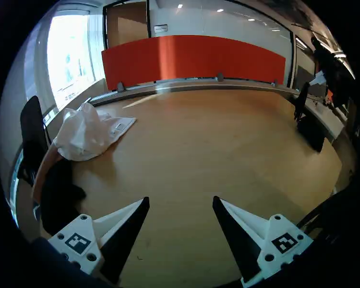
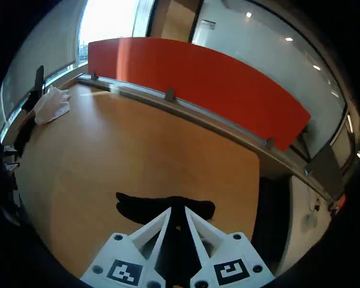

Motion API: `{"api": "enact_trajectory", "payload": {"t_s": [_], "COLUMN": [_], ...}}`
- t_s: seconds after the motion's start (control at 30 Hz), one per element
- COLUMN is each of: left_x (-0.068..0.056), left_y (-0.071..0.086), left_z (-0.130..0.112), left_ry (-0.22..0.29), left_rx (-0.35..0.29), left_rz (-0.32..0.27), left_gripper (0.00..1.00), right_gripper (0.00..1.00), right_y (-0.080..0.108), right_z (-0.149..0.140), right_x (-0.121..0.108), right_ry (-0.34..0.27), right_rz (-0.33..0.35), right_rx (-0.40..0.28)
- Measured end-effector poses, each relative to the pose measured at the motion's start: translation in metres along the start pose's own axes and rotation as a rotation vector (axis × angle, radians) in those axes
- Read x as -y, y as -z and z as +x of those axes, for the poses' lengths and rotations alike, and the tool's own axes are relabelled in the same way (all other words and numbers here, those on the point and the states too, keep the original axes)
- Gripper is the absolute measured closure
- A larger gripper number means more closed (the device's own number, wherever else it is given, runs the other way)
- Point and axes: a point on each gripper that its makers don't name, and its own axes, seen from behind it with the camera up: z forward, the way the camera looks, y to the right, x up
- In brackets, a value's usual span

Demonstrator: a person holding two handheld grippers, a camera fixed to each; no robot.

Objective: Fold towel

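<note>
- Spanning the room: a broad light-brown wooden worktop (image 1: 204, 144), with a long orange-red partition panel (image 1: 194, 60) standing along its far edge.
- White crumpled cloth towel (image 1: 86, 134): it lies in a loose, unfolded heap on the worktop's far left corner, near the bright window (image 1: 69, 57). In the right gripper view the same towel (image 2: 51, 104) sits well apart from the fingers, across the worktop (image 2: 132, 153) and below the panel (image 2: 204, 81).
- Left hand-held gripper (image 1: 180, 198): white fingers with black inner faces, spread wide apart. It holds nothing, is poised over bare wood, and is well apart from the towel.
- Right hand-held gripper (image 2: 177, 210): the fingers are drawn close together with a narrow dark slit between the tips.
- Flat black irregular shape (image 2: 137, 206): it lies on the worktop right at the right tips. Cloth or shadow cannot be told, nor whether the fingers pinch it.
- Black office chair (image 1: 32, 129): it stands beside the worktop's left edge, just behind the towel.
- Dark bulky mass (image 1: 57, 192): it sits at the same edge, nearer than the towel, and what it is stays unclear.
</note>
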Motion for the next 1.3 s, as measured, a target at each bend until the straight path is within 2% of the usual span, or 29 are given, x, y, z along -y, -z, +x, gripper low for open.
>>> {"api": "enact_trajectory", "payload": {"t_s": [0.4, 0.97, 1.3], "left_x": [-0.005, -0.006, -0.006], "left_y": [-0.001, 0.0, -0.001], "left_z": [0.003, 0.0, 0.0], "left_ry": [-0.008, -0.017, -0.023], "left_rx": [-0.003, 0.004, 0.006], "left_rz": [-0.01, -0.016, -0.017], "left_gripper": [0.02, 0.02, 0.02], "right_gripper": [0.95, 0.95, 0.95], "right_y": [0.014, 0.034, 0.038], "right_z": [-0.032, -0.114, -0.16], "right_x": [-0.008, -0.018, -0.023], "right_ry": [-0.029, -0.102, -0.156], "right_rz": [-0.017, -0.06, -0.075], "right_rx": [0.026, 0.118, 0.18]}}
